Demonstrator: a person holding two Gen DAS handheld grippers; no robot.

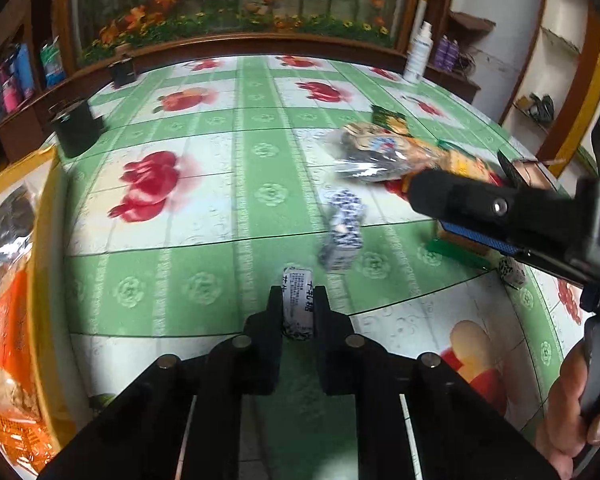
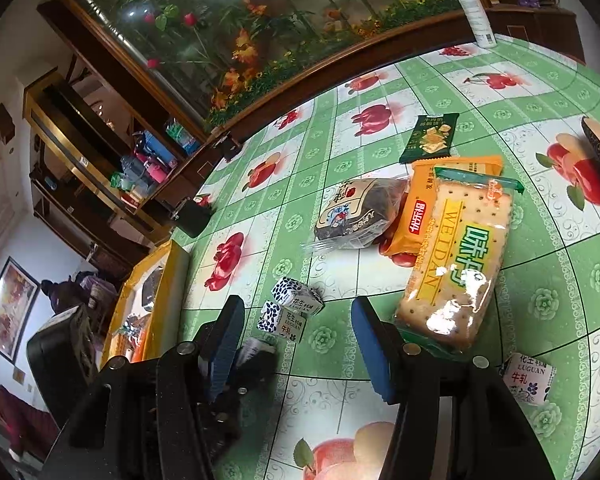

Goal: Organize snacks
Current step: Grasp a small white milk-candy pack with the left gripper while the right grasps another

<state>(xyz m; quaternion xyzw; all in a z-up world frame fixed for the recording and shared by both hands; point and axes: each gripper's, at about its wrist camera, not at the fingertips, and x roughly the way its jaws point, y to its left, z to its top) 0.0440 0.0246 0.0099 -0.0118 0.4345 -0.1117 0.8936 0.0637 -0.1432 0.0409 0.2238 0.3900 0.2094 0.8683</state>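
Pinching a candy (image 1: 298, 304) over the tablecloth, the left gripper (image 1: 299, 300) should carry it level to the yellow box (image 1: 46, 240) at its left; right gripper (image 2: 296, 344) hangs apart, empty, beside the crackers (image 2: 456, 260).

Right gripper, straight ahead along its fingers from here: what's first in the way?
Right gripper stands open over bare tablecloth. Nothing lies between the fingers; angled down, it likely meets the cloth first. The two wrapped candies sit just left of the line and the Weidan cracker pack just right. Depth is uncertain.
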